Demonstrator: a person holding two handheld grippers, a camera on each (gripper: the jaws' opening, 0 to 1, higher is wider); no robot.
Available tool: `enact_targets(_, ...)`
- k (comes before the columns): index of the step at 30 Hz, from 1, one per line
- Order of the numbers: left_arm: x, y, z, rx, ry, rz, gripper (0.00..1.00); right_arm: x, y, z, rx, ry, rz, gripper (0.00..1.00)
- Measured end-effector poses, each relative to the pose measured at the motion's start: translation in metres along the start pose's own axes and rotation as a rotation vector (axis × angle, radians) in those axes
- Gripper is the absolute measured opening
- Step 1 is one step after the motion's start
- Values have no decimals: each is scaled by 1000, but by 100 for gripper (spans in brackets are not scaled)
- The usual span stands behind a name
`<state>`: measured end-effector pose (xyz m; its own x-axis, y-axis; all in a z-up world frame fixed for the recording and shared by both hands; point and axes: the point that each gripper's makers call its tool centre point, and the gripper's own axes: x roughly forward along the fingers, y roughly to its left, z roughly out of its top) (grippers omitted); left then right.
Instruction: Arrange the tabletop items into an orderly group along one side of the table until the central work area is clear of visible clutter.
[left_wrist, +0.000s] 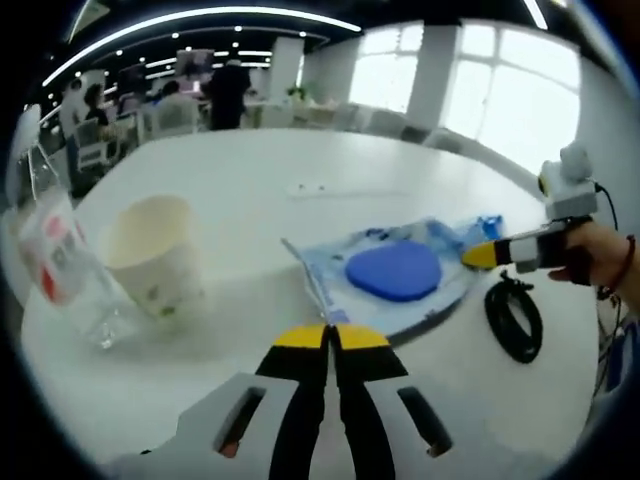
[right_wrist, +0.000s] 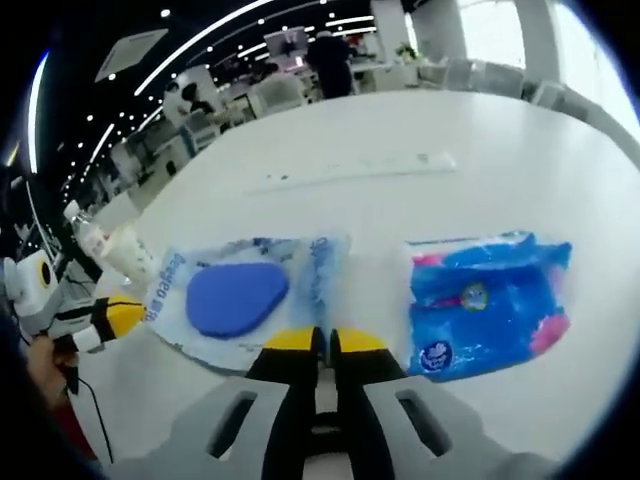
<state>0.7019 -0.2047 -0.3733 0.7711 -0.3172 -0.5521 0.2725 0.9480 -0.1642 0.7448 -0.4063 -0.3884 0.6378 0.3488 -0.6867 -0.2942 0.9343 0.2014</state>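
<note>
A: What is shown in the left gripper view?

B: A white tabletop (left_wrist: 400, 170) is seen. The left gripper (left_wrist: 331, 338) rises from the bottom edge, its yellow-tipped fingers pressed together with nothing held between them. Just ahead of the tips, a clear wipes pouch (left_wrist: 385, 280) with a blue oval lid lies flat. A paper cup (left_wrist: 155, 255) stands upright to the left, and a clear plastic bottle (left_wrist: 60, 265) leans beside it near the edge. A coiled black cable (left_wrist: 513, 318) lies to the right. The right gripper (left_wrist: 480, 255) is held in a hand at the pouch's far right end.

A: And in the right gripper view?

B: The right gripper's own fingers are seen closed together, empty, their tips at the pouch's near edge. A blue tissue pack (right_wrist: 490, 300) lies just beside the pouch, to its right. The left gripper is seen at the far left.

A: What could go wrong?

B: The pouch is thin and flat, so it may be pushed along rather than gripped by closed fingers. The cup could be tipped, or the bottle knocked off the edge, if the pouch were swept that way.
</note>
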Motion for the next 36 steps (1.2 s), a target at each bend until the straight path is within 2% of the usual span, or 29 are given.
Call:
enact_targets(2, -1, 0, 1, -9, -23, 1, 0, 1, -1, 0, 9, 2, -2, 7)
enact_targets(10, -1, 2, 0, -15, -24, 18, 1, -8, -3, -1, 53, 8, -14, 14)
enact_targets(14, -7, 4, 1, -7, -29, 33, 8, -18, -5, 2, 34, -2, -47, 15)
enact_targets(18, -15, 7, 5, 6, -38, 49, 15, -29, 6, 13, 62, -42, -14, 20)
enact_targets(20, -20, 8, 8, -1, -52, 53, 17, -34, 12, 17, 43, -58, -4, 23)
enact_targets(32, -48, 5, 33, 67, -116, 36, 35, -66, 35, 31, 46, -118, 71, 49)
enact_targets(36, -54, 4, 37, 89, -119, 29, 47, -78, 38, 34, 51, -136, 93, 64)
